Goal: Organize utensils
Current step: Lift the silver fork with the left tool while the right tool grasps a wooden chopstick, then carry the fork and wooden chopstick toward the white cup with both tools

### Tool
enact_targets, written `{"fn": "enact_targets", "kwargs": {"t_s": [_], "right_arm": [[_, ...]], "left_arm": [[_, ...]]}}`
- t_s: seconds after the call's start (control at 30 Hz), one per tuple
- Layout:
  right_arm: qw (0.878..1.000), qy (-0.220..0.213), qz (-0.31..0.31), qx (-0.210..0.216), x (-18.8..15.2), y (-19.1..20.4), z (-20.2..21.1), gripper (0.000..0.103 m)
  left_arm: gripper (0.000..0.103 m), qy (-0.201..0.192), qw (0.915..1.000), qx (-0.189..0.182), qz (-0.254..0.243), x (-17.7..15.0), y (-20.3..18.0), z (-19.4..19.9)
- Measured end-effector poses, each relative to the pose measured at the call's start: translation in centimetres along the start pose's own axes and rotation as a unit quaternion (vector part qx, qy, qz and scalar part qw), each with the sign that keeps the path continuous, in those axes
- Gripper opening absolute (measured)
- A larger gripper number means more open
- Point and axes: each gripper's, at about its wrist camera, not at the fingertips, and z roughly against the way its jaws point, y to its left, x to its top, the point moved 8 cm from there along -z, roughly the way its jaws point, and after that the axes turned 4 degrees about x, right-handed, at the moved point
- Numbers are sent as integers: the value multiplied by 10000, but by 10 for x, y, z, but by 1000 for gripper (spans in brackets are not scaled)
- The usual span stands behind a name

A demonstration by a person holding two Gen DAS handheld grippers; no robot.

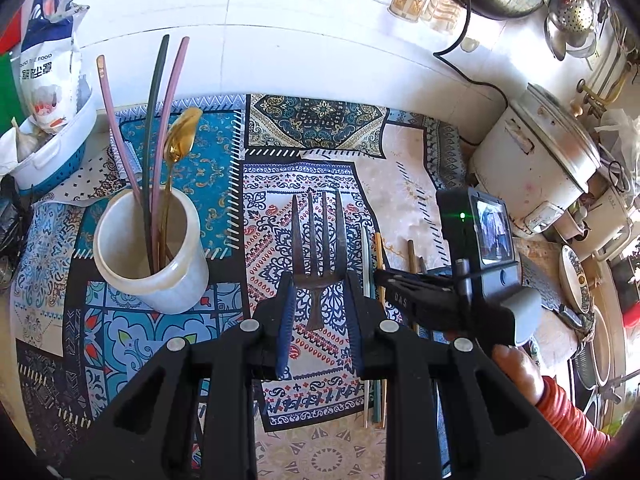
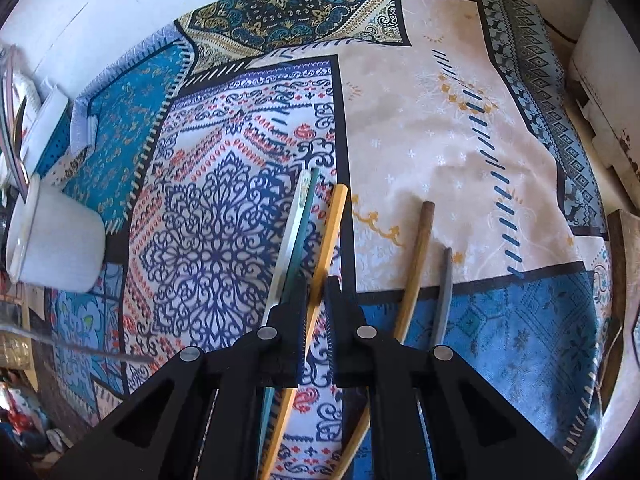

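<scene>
My left gripper (image 1: 319, 280) is shut on a dark metal fork (image 1: 318, 236), tines pointing away, held above the patterned mat. A white cup (image 1: 150, 248) to its left holds pink and green chopsticks and a gold spoon (image 1: 182, 136). My right gripper (image 2: 316, 284) hangs low over the mat, its jaws partly open around an orange chopstick (image 2: 330, 232); I cannot tell whether they grip it. A white and a green chopstick (image 2: 298, 224) lie just left of it. A brown stick (image 2: 420, 248) and a grey one (image 2: 444, 284) lie to the right. The cup also shows at the left edge (image 2: 56, 244).
A patterned mat (image 1: 312, 128) covers the white counter. A white-and-blue basket with a food bag (image 1: 48, 80) stands far left. A rice cooker (image 1: 536, 152), pots, plates and a colander crowd the right side. A black cable runs along the counter.
</scene>
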Motion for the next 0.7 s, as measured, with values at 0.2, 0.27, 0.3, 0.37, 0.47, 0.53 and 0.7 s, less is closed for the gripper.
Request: {"fn": "enact_targets", "kwargs": {"t_s": [0.2,0.27,0.3,0.37,0.47,0.53,0.7], "right_arm": [[9998,-53,-139,121,5,-2,8,6],[9997,-195,-116,124,6,-2,19,6],[9995,-280,-88,137,7,-2,27,6],[9990,-433,-42,139,10,0,40,6],[9980,-608,-18,170,13,3,56,6],[9969,-770,7,186,14,4,70,5],[9920,-1253,57,164,15,15,108,5]], "left_arm": [[23,-101,9999,33,5,2,4,11],[23,-156,9999,39,15,5,5,16],[23,-185,9998,35,18,7,5,19],[23,-245,9997,21,14,9,5,23],[23,-352,9994,15,-27,14,4,32],[23,-419,9991,-3,-39,18,2,37],[23,-582,9983,-35,-74,26,-1,51]]}}
